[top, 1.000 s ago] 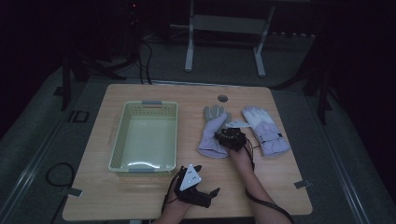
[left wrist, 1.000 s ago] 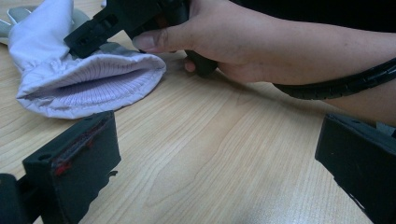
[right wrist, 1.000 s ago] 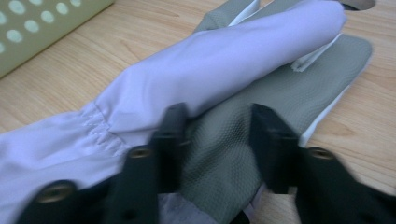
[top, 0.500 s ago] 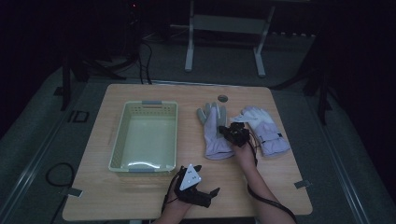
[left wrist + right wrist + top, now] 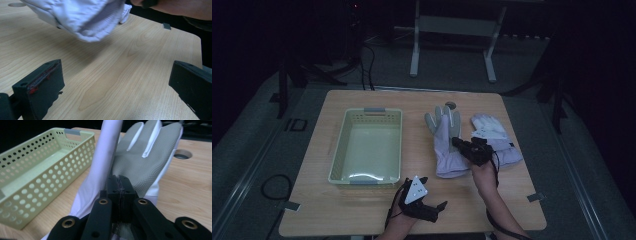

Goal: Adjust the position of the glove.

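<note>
Your left claw (image 5: 432, 207) sits low in the frame's bottom center, its jaws wide apart with only bare counter (image 5: 362, 210) between them. Just above and right of it, your right claw (image 5: 460, 145) has clamped tight on the near glove (image 5: 447, 142), at center frame. The 2nd glove (image 5: 494, 137) lies right of it. The basket (image 5: 343, 145) stands center-left.

The right gripper (image 5: 460, 145) has clamped its jaws onto the left glove (image 5: 445, 140) and lifted — the glove's cuff end now hangs off the table (image 5: 362, 210).
</note>
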Action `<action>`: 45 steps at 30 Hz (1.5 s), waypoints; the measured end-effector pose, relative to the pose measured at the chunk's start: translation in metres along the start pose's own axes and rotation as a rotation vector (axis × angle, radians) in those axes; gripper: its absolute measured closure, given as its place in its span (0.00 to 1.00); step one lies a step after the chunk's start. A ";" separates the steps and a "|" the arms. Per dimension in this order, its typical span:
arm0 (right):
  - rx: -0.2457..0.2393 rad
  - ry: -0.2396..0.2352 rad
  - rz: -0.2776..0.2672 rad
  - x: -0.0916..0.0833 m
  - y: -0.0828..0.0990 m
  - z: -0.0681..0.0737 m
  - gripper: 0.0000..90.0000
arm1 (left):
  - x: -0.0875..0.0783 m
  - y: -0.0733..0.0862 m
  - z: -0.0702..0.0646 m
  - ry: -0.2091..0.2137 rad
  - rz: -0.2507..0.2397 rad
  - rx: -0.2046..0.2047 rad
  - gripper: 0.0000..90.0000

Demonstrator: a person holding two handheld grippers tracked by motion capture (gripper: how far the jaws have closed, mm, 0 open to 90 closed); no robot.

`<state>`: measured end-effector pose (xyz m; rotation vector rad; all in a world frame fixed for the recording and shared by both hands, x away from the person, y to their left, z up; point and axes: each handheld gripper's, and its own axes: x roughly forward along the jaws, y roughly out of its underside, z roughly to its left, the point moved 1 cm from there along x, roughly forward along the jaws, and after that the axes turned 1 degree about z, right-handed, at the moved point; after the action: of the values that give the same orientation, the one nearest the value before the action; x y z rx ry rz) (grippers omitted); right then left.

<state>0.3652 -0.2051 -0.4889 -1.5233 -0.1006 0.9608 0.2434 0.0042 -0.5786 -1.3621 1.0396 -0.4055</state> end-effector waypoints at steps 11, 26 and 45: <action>0.040 0.015 0.046 -0.001 0.038 0.002 0.99 | 0.000 0.000 0.000 -0.002 -0.001 0.003 0.00; 0.035 0.057 0.130 0.022 0.068 -0.012 0.93 | 0.000 0.000 0.000 -0.001 -0.001 0.002 0.00; -0.090 0.123 0.008 -0.036 0.007 -0.063 0.34 | 0.000 0.000 0.000 -0.001 -0.001 -0.003 0.00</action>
<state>0.3772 -0.2771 -0.4847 -1.6632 -0.0498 0.8765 0.2436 0.0042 -0.5786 -1.3652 1.0387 -0.4043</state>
